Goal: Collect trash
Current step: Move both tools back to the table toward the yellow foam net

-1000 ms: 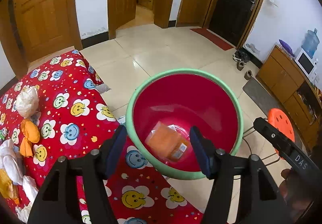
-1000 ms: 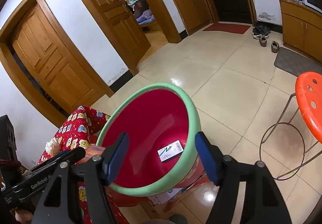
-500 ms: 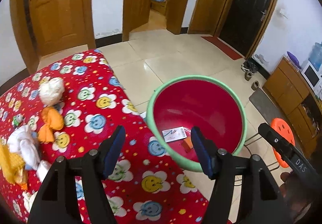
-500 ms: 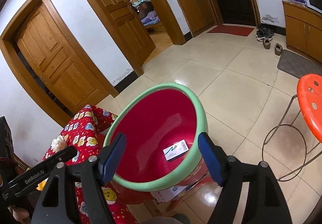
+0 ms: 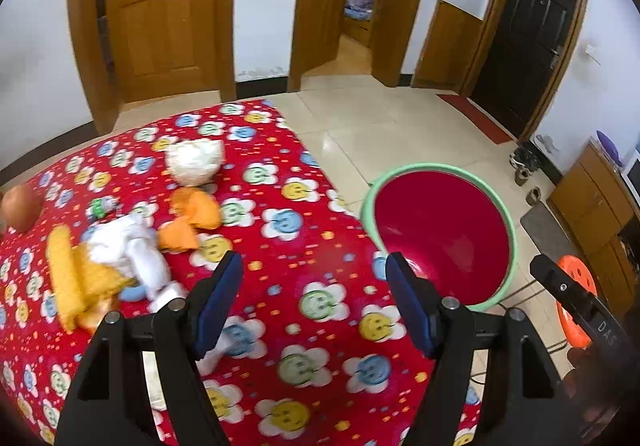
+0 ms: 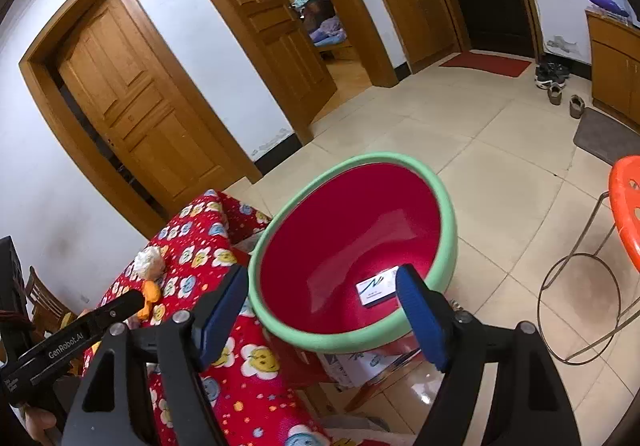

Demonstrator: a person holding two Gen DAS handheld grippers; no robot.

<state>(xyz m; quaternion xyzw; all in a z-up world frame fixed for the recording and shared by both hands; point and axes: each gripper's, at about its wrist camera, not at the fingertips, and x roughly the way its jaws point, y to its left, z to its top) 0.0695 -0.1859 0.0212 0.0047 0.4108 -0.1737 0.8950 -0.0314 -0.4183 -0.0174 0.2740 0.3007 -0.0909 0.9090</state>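
Glossy plastic basin (image 6: 400, 205) — printed cloth cover (image 5: 280, 246) — shiny tiles (image 6: 500, 149).

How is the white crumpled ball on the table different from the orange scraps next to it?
The white crumpled ball is pale, round and in one lump; the orange scraps are bright orange, flatter and in separate pieces. The ball lies farther back on the red smiley tablecloth, the scraps closer to the camera. Both are on the table, not yet in the red bin.
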